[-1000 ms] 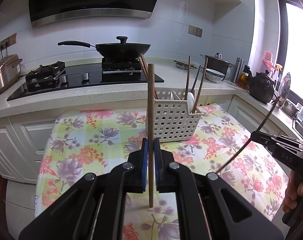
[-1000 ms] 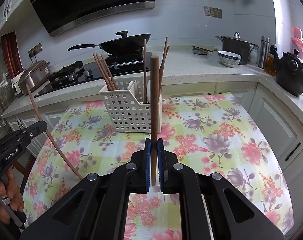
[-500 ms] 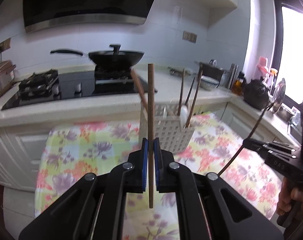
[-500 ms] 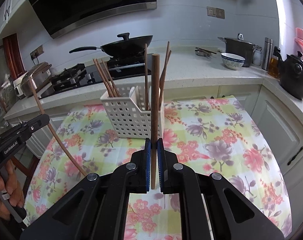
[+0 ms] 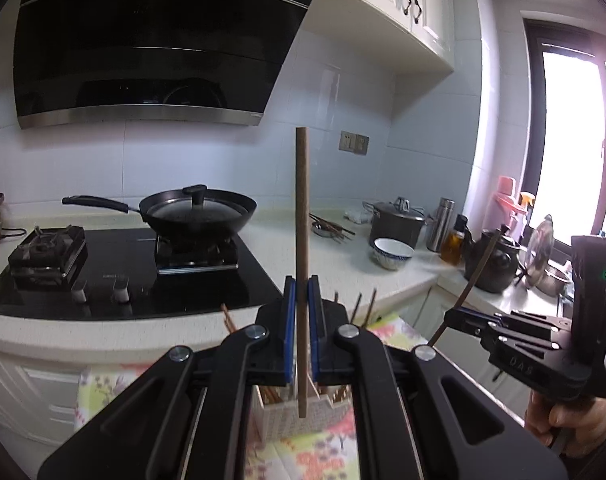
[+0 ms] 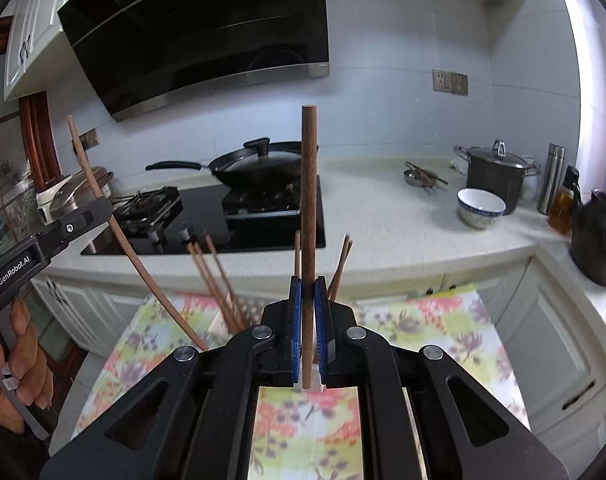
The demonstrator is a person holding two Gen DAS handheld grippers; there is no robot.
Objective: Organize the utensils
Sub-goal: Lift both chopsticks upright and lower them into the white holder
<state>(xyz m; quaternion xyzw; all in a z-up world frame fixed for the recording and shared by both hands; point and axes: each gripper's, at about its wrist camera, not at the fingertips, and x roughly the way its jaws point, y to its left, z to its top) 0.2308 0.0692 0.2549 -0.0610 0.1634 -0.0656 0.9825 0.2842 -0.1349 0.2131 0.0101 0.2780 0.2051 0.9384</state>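
Below, on floral table: white slotted utensil basket with chopsticks. Above it, left claw clamped on upright wooden chopstick; right claw likewise pinching upright chopstick mid-shaft.

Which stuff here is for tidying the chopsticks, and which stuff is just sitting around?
For the job:
- left gripper, shut on a chopstick
- right gripper, shut on another chopstick
- white basket with chopsticks standing in it

Just sitting around:
- black wok
- steel pot
- bowl
- kettle
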